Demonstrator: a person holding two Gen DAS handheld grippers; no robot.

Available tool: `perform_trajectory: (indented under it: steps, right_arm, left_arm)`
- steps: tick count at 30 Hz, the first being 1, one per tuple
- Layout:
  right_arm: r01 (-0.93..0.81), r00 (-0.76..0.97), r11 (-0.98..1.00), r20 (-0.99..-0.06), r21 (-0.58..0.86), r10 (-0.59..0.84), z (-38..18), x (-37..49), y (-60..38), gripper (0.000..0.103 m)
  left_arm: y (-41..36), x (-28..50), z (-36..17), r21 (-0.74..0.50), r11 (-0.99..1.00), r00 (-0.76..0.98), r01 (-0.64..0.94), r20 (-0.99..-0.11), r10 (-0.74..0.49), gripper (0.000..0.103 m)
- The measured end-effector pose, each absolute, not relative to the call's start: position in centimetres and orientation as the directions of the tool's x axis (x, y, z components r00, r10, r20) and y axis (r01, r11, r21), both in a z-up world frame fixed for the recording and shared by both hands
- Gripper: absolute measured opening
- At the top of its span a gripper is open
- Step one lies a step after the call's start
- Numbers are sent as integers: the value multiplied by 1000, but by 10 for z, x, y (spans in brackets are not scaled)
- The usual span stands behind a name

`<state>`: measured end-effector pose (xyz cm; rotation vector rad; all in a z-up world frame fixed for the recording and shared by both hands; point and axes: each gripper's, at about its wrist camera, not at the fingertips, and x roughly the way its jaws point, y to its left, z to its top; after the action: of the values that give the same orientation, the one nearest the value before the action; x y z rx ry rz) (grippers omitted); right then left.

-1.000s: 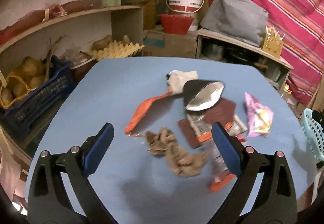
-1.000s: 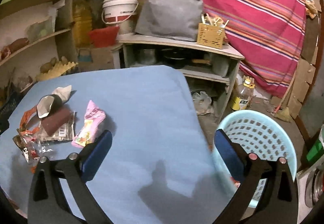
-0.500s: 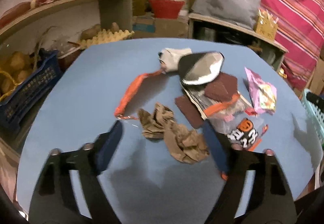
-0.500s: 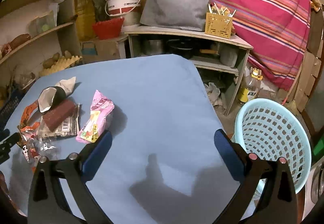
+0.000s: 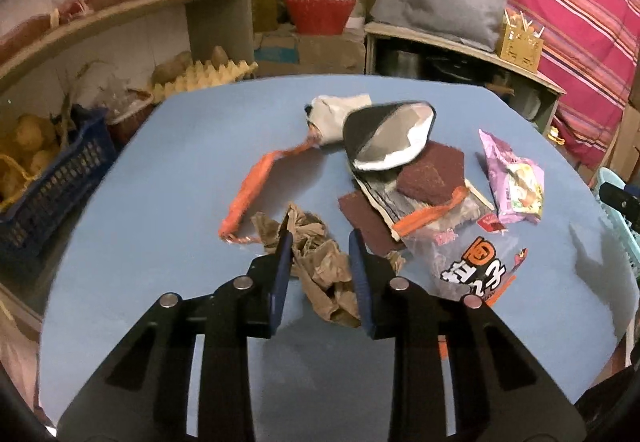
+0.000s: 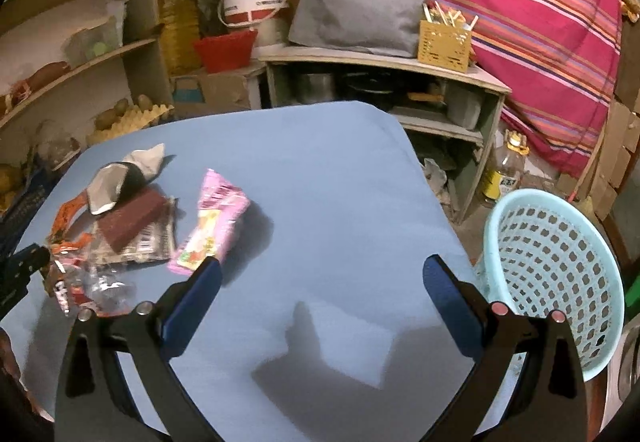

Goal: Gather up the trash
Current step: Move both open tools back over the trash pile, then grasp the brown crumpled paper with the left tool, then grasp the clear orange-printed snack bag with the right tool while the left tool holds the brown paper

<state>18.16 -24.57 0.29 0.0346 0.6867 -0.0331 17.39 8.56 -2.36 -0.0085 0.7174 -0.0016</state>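
My left gripper (image 5: 320, 238) is shut on a crumpled brown paper (image 5: 320, 262) lying on the blue table (image 5: 160, 170). Behind it lie an orange wrapper (image 5: 252, 190), a black-and-silver pouch (image 5: 388, 138), brown pads (image 5: 432, 174), a pink packet (image 5: 516, 182) and a clear printed bag (image 5: 476, 262). My right gripper (image 6: 320, 270) is open and empty above the table (image 6: 328, 170), right of the pink packet (image 6: 212, 226). A light blue basket (image 6: 560, 282) stands off the table's right edge.
Shelves with potatoes and an egg tray (image 5: 200, 74) stand at the left, with a dark blue crate (image 5: 52, 178) beside the table. A low shelf (image 6: 384, 62) with a grey bag, a bucket (image 6: 252, 2) and a striped cloth are behind.
My left gripper has moved forward and down to the brown paper and its jaws have closed on it. My right gripper has stayed open and shifted slightly.
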Motion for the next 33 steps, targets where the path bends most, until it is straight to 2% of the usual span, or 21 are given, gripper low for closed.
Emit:
perform_trajectory:
  steps: [8,19,26,33]
  right_arm:
    - [-47,787,999,-616,-3,35,10,160,-189,98]
    - [-175,760,984,-639,-29,116,-1,144,-92,98]
    - [-149,748,983,-662,-107,42,-22,154,-54,98]
    - [-142,755,977,-656,-157,4,-30,166,-50,95]
  left_arm:
    - [108,162,8,43,998,820,-47,-568,63,28]
    - [144,155,19,60,994,842,-87,-528,106,28]
    - [168,167,16,-25,994,834,-102,-548,72,28]
    - [176,175,14,-44,991,827,-123,-556,77,28]
